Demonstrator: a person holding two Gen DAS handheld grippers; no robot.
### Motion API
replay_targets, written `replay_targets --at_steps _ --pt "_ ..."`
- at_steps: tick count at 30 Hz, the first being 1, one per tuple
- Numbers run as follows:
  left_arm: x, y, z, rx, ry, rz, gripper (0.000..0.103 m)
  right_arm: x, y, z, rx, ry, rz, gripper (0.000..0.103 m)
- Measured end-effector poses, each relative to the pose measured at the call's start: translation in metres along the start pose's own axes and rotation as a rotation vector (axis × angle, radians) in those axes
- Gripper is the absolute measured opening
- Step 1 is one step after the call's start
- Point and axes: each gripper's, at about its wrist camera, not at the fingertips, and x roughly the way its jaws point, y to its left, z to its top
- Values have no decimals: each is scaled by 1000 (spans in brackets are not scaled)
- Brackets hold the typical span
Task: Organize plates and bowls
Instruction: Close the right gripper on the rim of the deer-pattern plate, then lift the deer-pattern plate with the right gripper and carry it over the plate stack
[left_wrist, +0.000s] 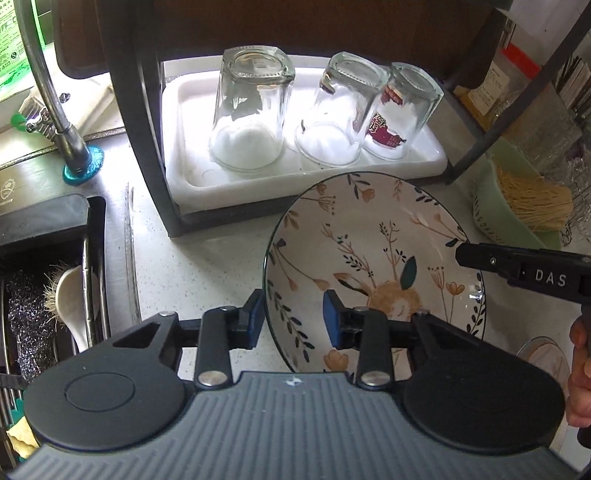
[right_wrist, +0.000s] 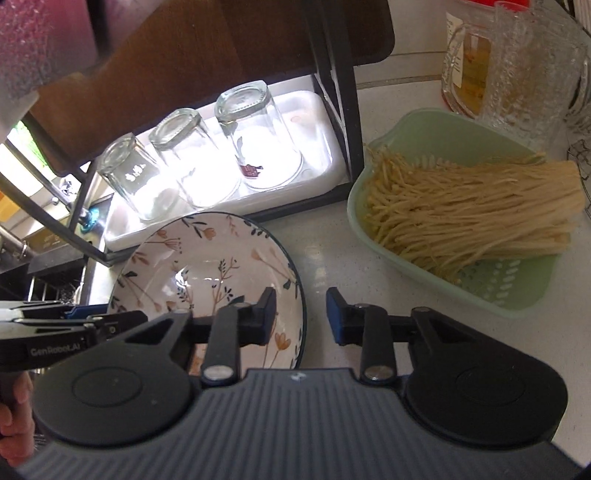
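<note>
1. I see the floral bowl (left_wrist: 373, 273) on the pale countertop (left_wrist: 207, 273), just in front of the black dish rack (left_wrist: 147, 155), with the sink (left_wrist: 48, 295) to its left.
2. My left gripper (left_wrist: 293, 317) is spread, not clamped: one blue pad sits outside the bowl's left rim and the other inside it.
3. My right gripper (right_wrist: 301, 317) is likewise spread: its left finger is over the bowl's interior, its right finger over bare counter beyond the right rim. I cannot tell whether any pad touches the rim.
4. In the left wrist view, the right gripper's tip reaches the bowl's far right rim.
5. A white tray (left_wrist: 192, 173) in the rack holds three inverted glasses (left_wrist: 251, 110).
6. A green colander (right_wrist: 480, 295) of dry noodles (right_wrist: 476, 210) lies right of the bowl, apart from it.
</note>
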Motion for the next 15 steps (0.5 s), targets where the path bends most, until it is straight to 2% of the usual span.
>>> replay_targets --at_steps 2,4,7,10,15 --pt "1 1 0 -13 12 -7 37 6 -2 2 27 15 6 24" --pt "1 0 -2 -16 16 -6 37 13 -4 5 67 41 41 22" --pt "1 -1 -2 -22 16 -1 37 18 -2 7 67 48 47 22" --pt "1 4 0 -96 27 -13 37 23 -2 7 68 58 62 23" --pt "-9 9 2 -153 30 -32 37 23 -8 7 64 108 139 24"
